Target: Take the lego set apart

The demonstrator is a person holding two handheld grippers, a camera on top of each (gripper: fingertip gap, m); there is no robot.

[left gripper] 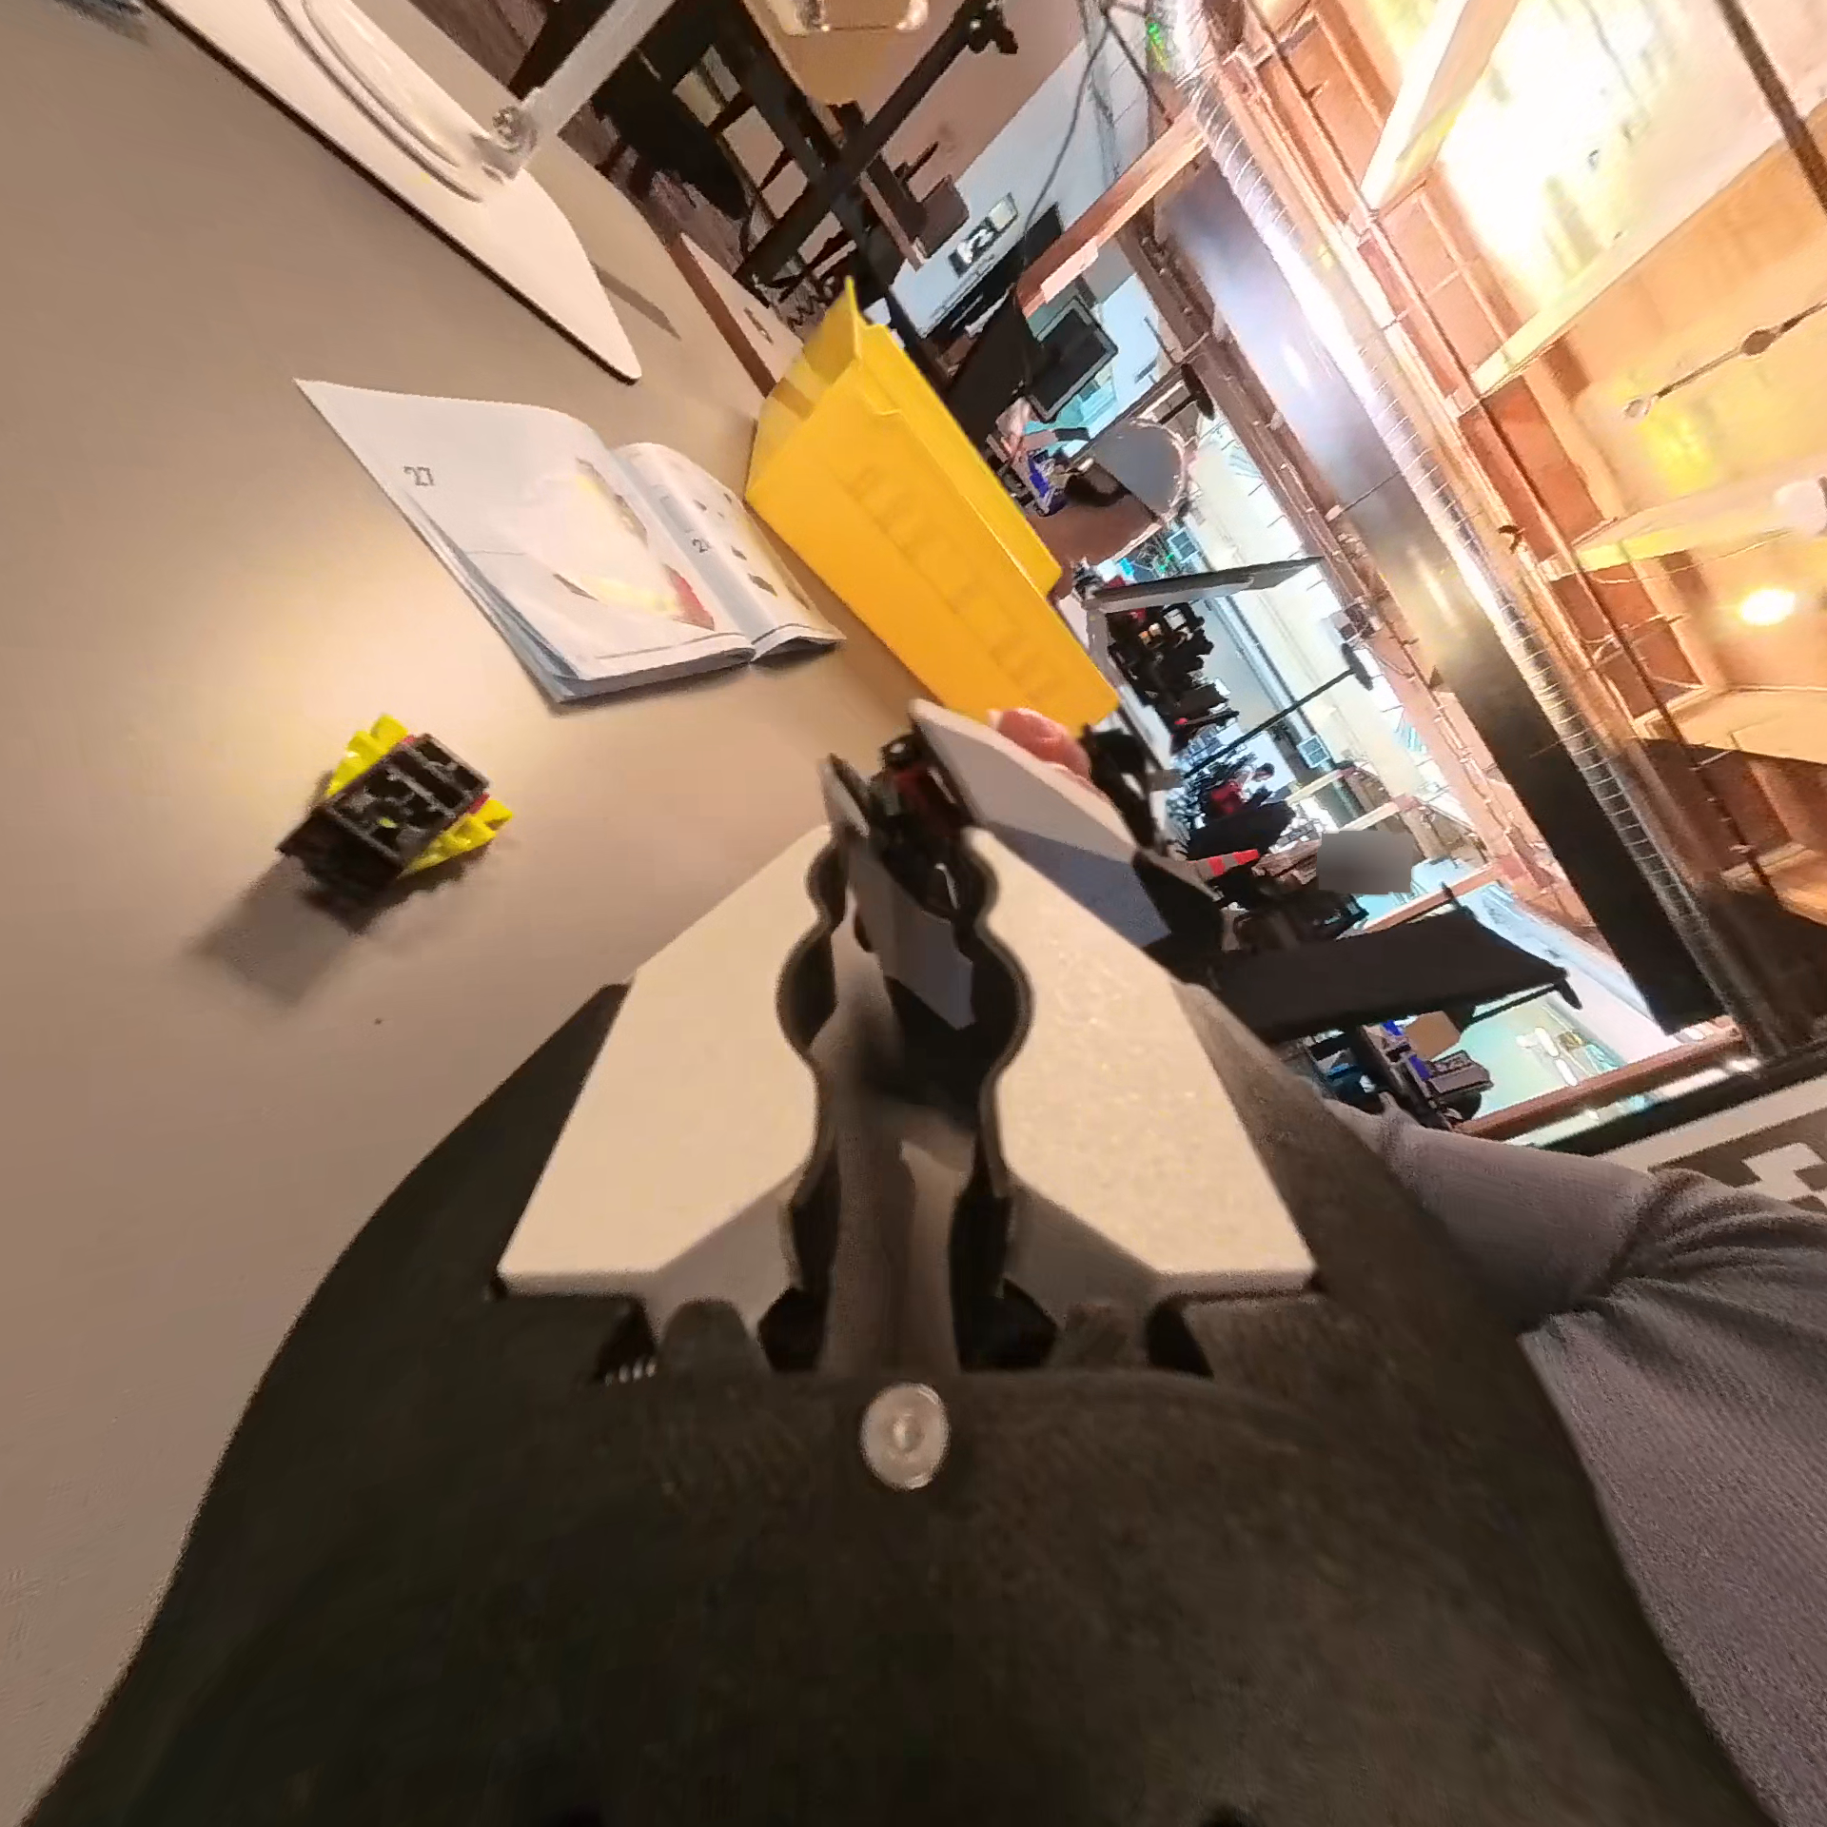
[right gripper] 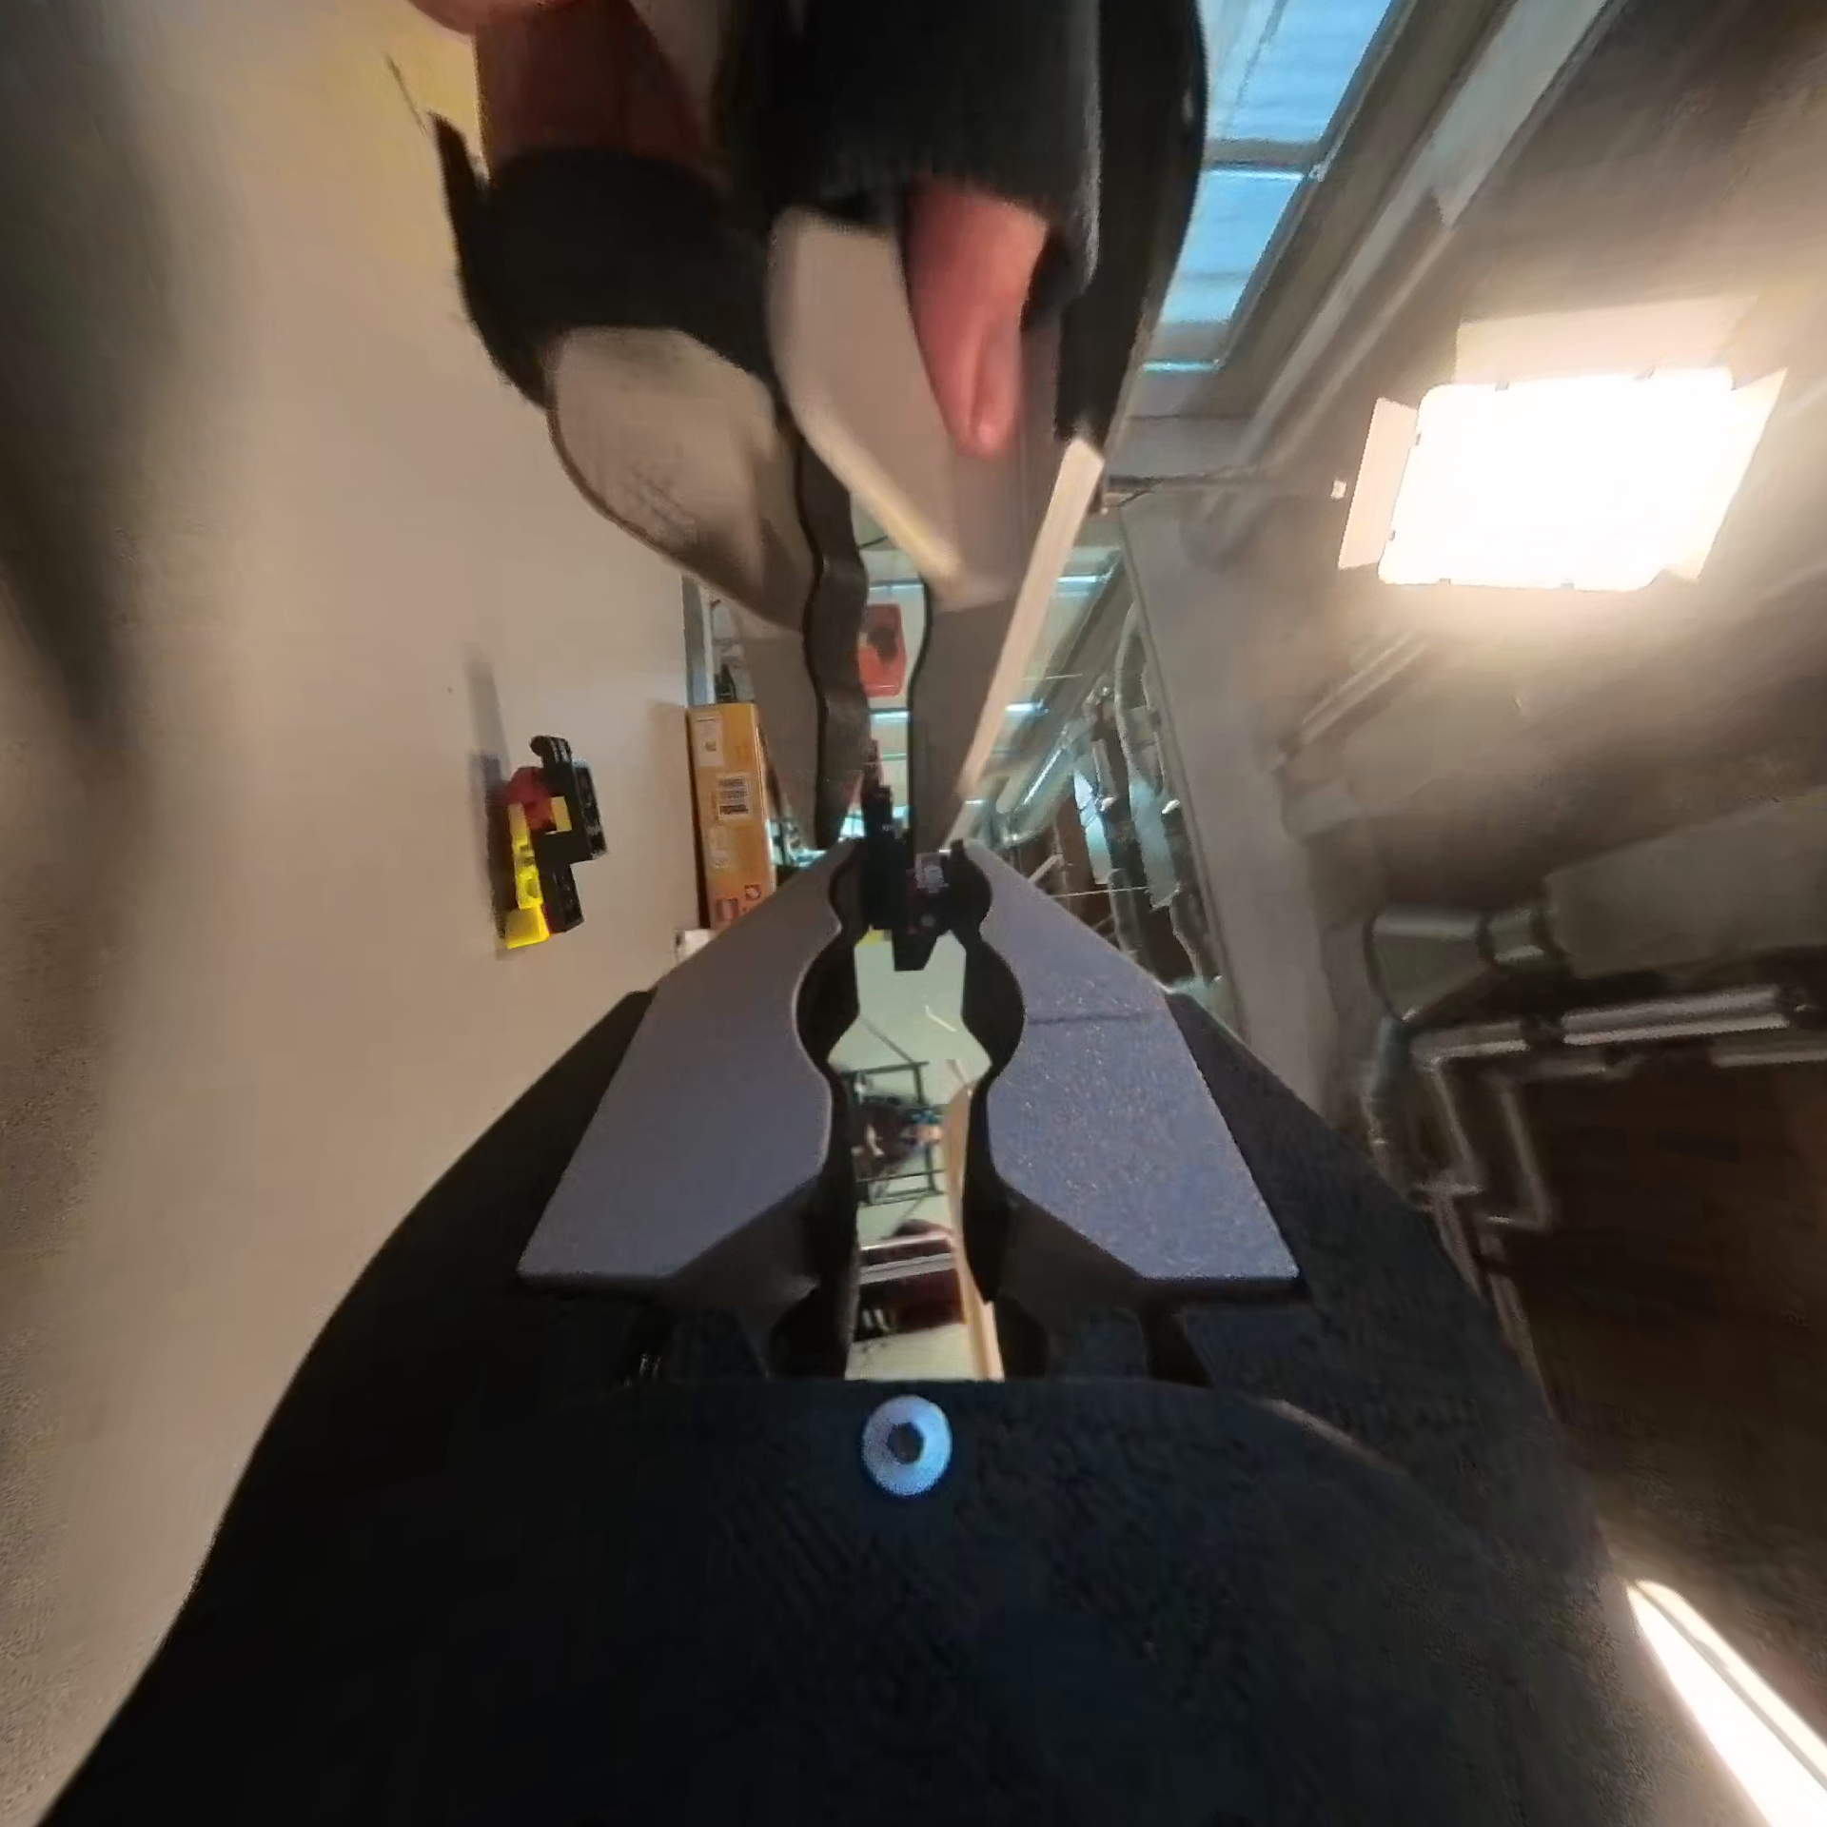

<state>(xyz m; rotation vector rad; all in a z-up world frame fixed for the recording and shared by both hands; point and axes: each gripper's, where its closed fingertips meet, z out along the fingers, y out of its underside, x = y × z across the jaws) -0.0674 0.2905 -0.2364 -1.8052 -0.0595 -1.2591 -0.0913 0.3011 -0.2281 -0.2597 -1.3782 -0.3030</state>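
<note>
My left gripper (left gripper: 905, 850) and my right gripper (right gripper: 905, 875) meet tip to tip above the table. Both are shut on one small black and red lego piece (left gripper: 905, 806), which also shows in the right wrist view (right gripper: 895, 895). The right gripper (left gripper: 880, 756) reaches in from the right in the left wrist view. The left gripper (right gripper: 868, 796) comes down from the top in the right wrist view, held by a gloved hand (right gripper: 974, 316). A bigger black, yellow and red lego chunk (left gripper: 395, 811) lies on the beige table (left gripper: 198, 494), off to the left in both views (right gripper: 549, 840).
An open instruction booklet (left gripper: 583, 554) lies beyond the chunk. A yellow bin (left gripper: 919, 534) stands behind it at the table's far edge. A white mat (left gripper: 475, 198) lies at the far left. A grey sleeve (left gripper: 1631, 1384) is at the right. Left and right tips are no more than a few centimetres apart.
</note>
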